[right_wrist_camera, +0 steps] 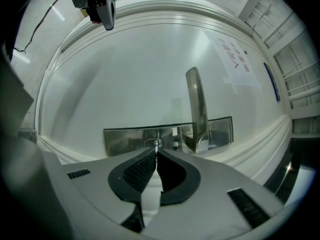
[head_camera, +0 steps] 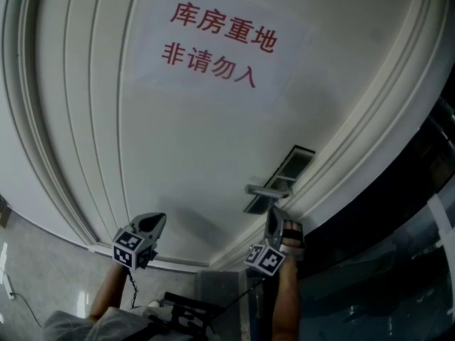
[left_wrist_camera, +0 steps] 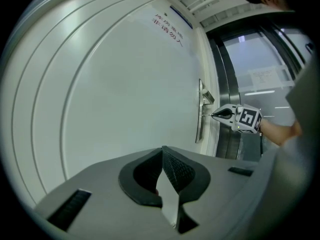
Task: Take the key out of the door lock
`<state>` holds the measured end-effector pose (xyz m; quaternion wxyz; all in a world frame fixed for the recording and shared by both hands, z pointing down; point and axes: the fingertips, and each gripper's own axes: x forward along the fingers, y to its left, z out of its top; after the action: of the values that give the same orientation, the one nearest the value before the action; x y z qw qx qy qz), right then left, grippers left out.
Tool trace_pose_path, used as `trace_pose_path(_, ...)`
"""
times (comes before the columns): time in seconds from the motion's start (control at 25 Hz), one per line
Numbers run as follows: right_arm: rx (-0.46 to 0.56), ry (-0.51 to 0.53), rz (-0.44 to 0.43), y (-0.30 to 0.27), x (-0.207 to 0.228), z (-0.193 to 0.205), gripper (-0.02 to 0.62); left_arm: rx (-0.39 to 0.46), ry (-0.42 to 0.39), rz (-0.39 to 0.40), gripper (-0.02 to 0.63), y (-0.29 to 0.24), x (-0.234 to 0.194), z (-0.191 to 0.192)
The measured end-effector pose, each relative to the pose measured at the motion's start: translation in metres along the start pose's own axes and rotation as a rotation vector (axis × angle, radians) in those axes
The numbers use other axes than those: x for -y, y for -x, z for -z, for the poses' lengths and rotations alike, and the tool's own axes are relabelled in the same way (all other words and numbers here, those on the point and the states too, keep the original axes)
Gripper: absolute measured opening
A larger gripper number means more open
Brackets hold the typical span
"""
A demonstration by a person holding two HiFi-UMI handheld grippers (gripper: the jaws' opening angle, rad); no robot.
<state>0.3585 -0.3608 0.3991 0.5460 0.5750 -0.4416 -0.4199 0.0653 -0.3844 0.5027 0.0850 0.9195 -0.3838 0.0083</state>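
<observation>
The right gripper (right_wrist_camera: 156, 152) has its jaws pinched together on the key (right_wrist_camera: 156, 144), which sits in the keyhole of the lock plate (right_wrist_camera: 125, 139), straight ahead at 12 o'clock from the jaw tips. The lever handle (right_wrist_camera: 196, 109) stands just beside it at about 1 o'clock. The white door (right_wrist_camera: 125, 74) spreads behind, and its red-lettered sign (head_camera: 217, 45) shows at 12 o'clock in the head view. The left gripper (left_wrist_camera: 162, 153) is closed on nothing, well apart from the lock at 7 o'clock in the head view.

The grip looks made and the extraction not begun. The next move probably calls for a straight pull back along the key's axis, without twisting.
</observation>
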Motion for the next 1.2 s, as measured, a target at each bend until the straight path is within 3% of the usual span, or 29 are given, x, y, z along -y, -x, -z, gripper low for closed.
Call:
trace_pose_path(0.36, 0.004, -0.011, 0.007, 0.007, 0.001, 0.002, 0.02, 0.0, 0.004, 0.001, 0.005, 0.003, 0.004, 0.002)
trace_pose_path(0.68, 0.009, -0.083, 0.008, 0.019, -0.001, 0.006, 0.02, -0.002, -0.007, 0.012, 0.005, 0.004, 0.012, 0.001)
trace_pose_path(1.0, 0.023, -0.257, -0.018, 0.04, -0.006, 0.009, 0.02, -0.002, -0.013, 0.023, 0.005, 0.004, 0.018, 0.001)
trace_pose_path(1.2, 0.037, -0.456, -0.053, 0.055, -0.012, 0.008, 0.02, -0.002, -0.02, 0.032, 0.005, 0.001, 0.022, 0.0)
